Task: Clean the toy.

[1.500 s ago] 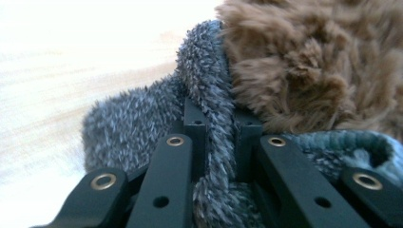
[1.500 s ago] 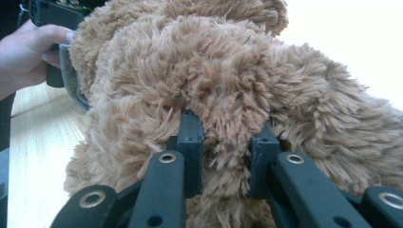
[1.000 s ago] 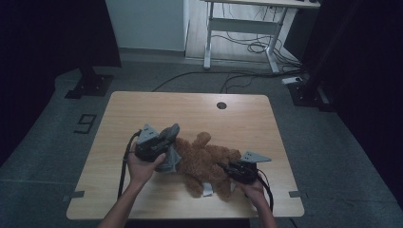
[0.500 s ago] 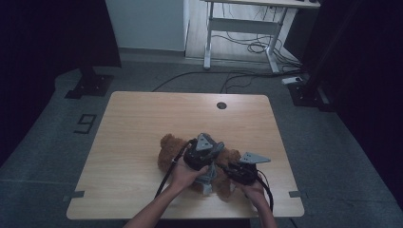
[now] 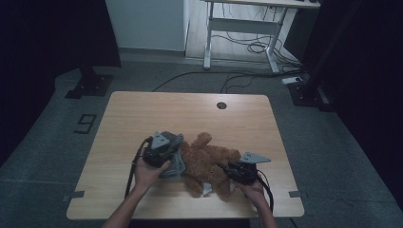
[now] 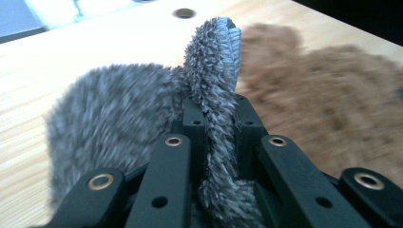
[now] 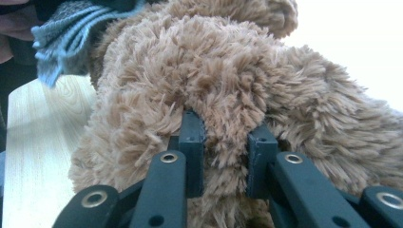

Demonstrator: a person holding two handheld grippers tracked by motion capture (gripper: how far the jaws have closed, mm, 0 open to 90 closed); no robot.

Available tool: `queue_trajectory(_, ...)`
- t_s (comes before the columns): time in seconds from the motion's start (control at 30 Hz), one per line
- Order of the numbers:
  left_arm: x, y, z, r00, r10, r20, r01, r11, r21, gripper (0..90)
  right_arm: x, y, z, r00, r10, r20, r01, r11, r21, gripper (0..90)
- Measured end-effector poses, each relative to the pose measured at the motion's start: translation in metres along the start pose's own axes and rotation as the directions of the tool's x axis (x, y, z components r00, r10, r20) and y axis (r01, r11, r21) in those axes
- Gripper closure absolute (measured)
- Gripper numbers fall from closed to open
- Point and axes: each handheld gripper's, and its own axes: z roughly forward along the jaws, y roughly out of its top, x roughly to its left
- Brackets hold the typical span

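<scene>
pale wooden table (image 5: 142,114) in a dim room. at nine o'clock the left gripper (image 5: 164,148), jaws pinched tight on a grey fuzzy cloth (image 6: 119,118), has swung back from over the brown teddy bear (image 5: 209,161) at centre, probably finishing a wiping pass. at three o'clock the right gripper (image 5: 240,172) clamps the bear's fur, forearm low.

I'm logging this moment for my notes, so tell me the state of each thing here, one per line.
Brown teddy bear: lying on the table, pinched in the right claw.
Grey fuzzy cloth: partly draped on the table beside the bear, one fold clamped in the left claw.
Left claw: shut on the cloth.
Right claw: shut on the bear's plush.
Table: wooden top, bearing the bear and the cloth.
</scene>
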Motion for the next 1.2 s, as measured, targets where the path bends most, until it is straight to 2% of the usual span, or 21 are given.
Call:
queue_trajectory(0.13,0.024,-0.024,0.000,0.9985,-0.039,-0.039,0.041,0.9972,0.063,79.3,-0.001,0.000,0.000,1.0000,0.003,0.000,-0.003,1.000,0.000,73.3)
queue_trajectory(0.17,0.029,-0.032,0.003,0.9977,-0.055,-0.039,0.059,0.9945,0.087,79.3,-0.001,0.000,0.000,1.0000,0.003,0.001,-0.003,1.000,-0.001,73.3)
queue_trajectory(0.2,0.034,-0.043,0.008,0.9974,-0.069,-0.021,0.071,0.9909,0.114,79.3,-0.001,0.000,0.000,1.0000,0.003,0.002,-0.003,1.000,0.001,73.4)
queue_trajectory(0.23,0.035,-0.052,0.013,0.9973,-0.074,0.003,0.073,0.9884,0.133,79.3,-0.001,0.000,0.000,1.0000,0.007,0.002,-0.007,1.000,-0.001,73.4)
queue_trajectory(0.27,0.035,-0.059,0.017,0.9980,-0.063,0.008,0.062,0.9868,0.150,79.2,-0.001,0.000,0.000,1.0000,0.008,0.001,-0.008,1.000,-0.001,73.3)
queue_trajectory(0.3,0.034,-0.063,0.019,0.9982,-0.059,0.002,0.058,0.9865,0.153,79.2,-0.001,-0.001,0.000,0.9999,0.011,0.001,-0.011,1.000,-0.004,73.3)
queue_trajectory(0.37,0.035,-0.063,0.017,0.9971,-0.076,0.009,0.074,0.9877,0.138,79.2,-0.001,-0.001,0.000,0.9999,0.011,0.002,-0.011,1.000,-0.004,73.3)
queue_trajectory(0.43,0.038,-0.055,0.012,0.9963,-0.085,0.011,0.084,0.9906,0.108,79.2,-0.002,-0.001,0.000,0.9999,0.012,0.004,-0.012,1.000,-0.005,73.3)
queue_trajectory(0.57,0.040,-0.025,-0.012,0.9971,-0.076,0.004,0.076,0.9971,0.011,79.2,-0.002,0.000,0.000,1.0000,0.004,0.006,-0.004,1.000,-0.003,73.3)
queue_trajectory(0.63,0.036,-0.010,-0.021,0.9981,-0.060,0.015,0.061,0.9976,-0.033,79.2,-0.002,0.000,0.000,1.0000,0.002,0.007,-0.002,1.000,-0.006,73.3)
queue_trajectory(0.73,0.024,0.013,-0.025,0.9987,-0.030,0.041,0.032,0.9971,-0.069,79.2,-0.003,0.001,0.001,1.0000,0.002,0.009,-0.002,1.000,-0.009,73.3)
queue_trajectory(0.8,0.016,0.025,-0.020,0.9988,-0.005,0.049,0.009,0.9975,-0.070,79.1,-0.004,0.002,0.002,0.9999,-0.003,0.012,0.003,1.000,-0.007,73.3)
queue_trajectory(0.87,0.007,0.037,-0.009,0.9982,0.018,0.057,-0.015,0.9987,-0.049,79.0,-0.005,0.003,0.002,0.9998,-0.008,0.017,0.008,1.000,-0.007,73.4)
queue_trajectory(0.93,0.003,0.046,0.009,0.9978,0.031,0.058,-0.031,0.9995,-0.006,78.8,-0.006,0.005,0.003,0.9997,-0.012,0.020,0.012,1.000,-0.003,73.5)
queue_trajectory(1.0,0.004,0.050,0.022,0.9982,0.025,0.055,-0.026,0.9995,0.021,78.8,-0.007,0.007,0.004,0.9995,-0.018,0.025,0.018,1.000,0.001,73.8)
queue_trajectory(1.1,0.010,0.051,0.042,0.9981,-0.007,0.062,0.003,0.9981,0.062,78.7,-0.010,0.010,0.006,0.9992,-0.026,0.032,0.026,1.000,0.009,74.0)
queue_trajectory(1.2,0.015,0.048,0.050,0.9976,-0.027,0.063,0.023,0.9974,0.069,78.6,-0.015,0.015,0.010,0.9976,-0.041,0.056,0.040,0.999,0.011,74.7)
